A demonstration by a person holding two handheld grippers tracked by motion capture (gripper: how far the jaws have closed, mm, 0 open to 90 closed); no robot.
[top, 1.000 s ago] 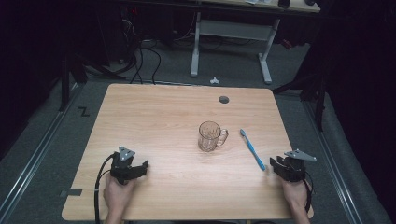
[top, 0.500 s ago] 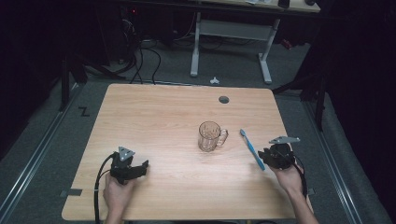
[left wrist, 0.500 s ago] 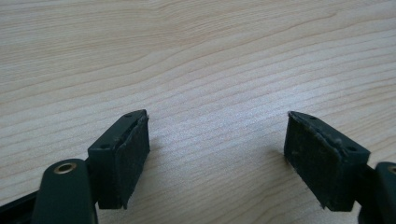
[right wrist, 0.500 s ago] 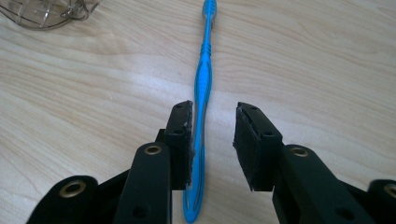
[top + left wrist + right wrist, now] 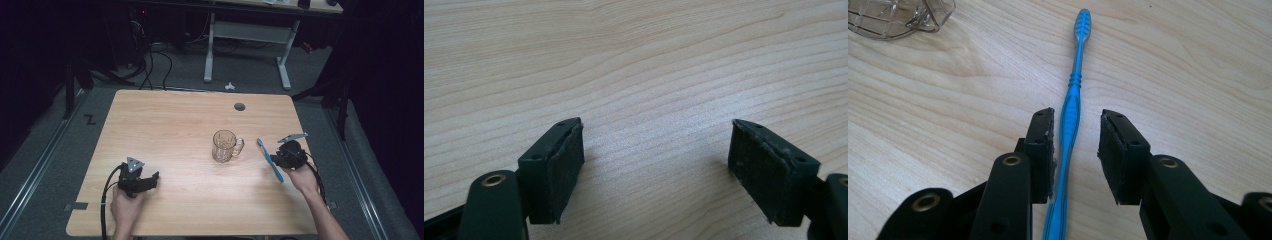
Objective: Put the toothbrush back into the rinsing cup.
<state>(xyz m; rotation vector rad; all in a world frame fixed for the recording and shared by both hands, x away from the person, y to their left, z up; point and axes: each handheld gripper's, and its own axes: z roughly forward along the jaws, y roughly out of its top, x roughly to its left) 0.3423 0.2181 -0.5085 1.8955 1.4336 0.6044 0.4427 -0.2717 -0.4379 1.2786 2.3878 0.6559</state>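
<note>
A blue toothbrush [image 5: 270, 161] lies flat on the wooden table [image 5: 170, 125], right of a clear glass mug [image 5: 225, 146]. My right gripper [image 5: 278, 159] hovers low over the brush's handle. In the right gripper view the handle [image 5: 1071, 100] runs between the jaws, close to the left pad [image 5: 1045, 145] and clear of the right one. The jaws have just been closing and now stand partly apart, so my right gripper [image 5: 1076, 117] is open. My left gripper [image 5: 151, 178] rests near the table's front left. Its jaws are wide open over bare wood [image 5: 656, 132].
The mug's base [image 5: 898, 17] shows at the top left of the right gripper view, its handle toward the brush. A small round hole [image 5: 240, 106] sits near the table's far edge. Desk legs and cables stand on the floor beyond.
My right gripper has moved left and away from the front right edge, coming over the toothbrush handle. The left gripper, mug and brush have stayed put.
</note>
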